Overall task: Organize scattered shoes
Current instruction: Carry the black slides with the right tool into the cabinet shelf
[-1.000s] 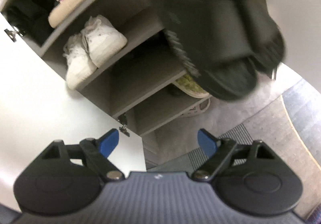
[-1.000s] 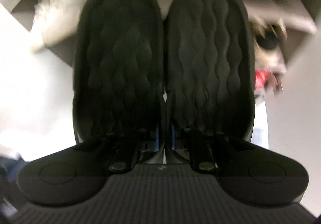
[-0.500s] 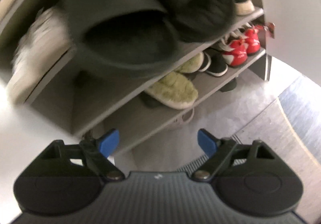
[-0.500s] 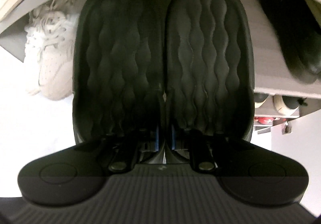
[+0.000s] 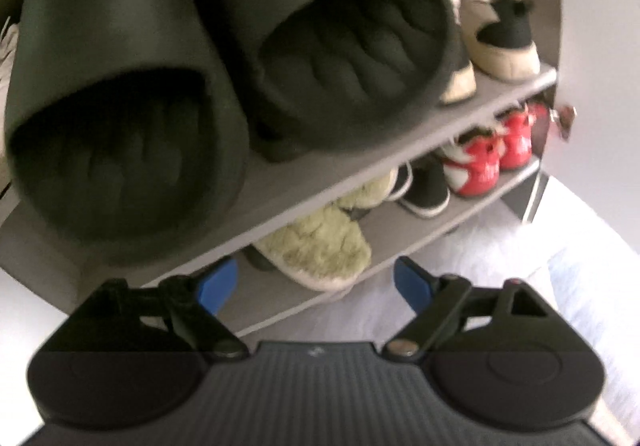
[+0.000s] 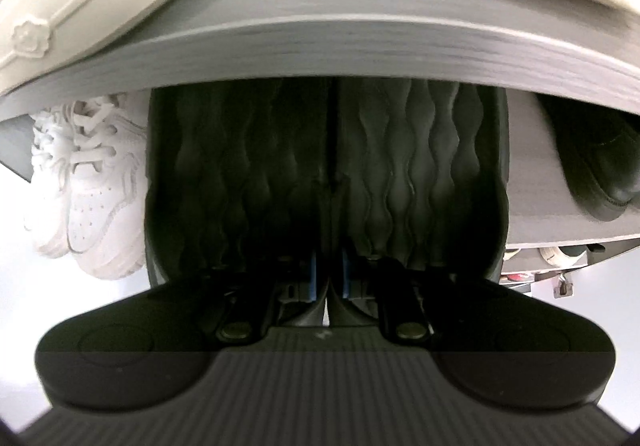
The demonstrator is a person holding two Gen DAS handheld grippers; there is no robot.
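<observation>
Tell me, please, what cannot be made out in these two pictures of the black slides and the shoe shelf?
- Right wrist view: the right gripper fingertips, hidden between the black slides.
- Right wrist view: whether the slides rest on the shelf; their own bulk hides the contact.
- Left wrist view: the slides' heels, cut off by the top edge.
- Left wrist view: the red sneakers' toes, hidden behind their heels.

Grey shelf rack (image 5: 400, 150), pale floor (image 5: 500, 262)
</observation>
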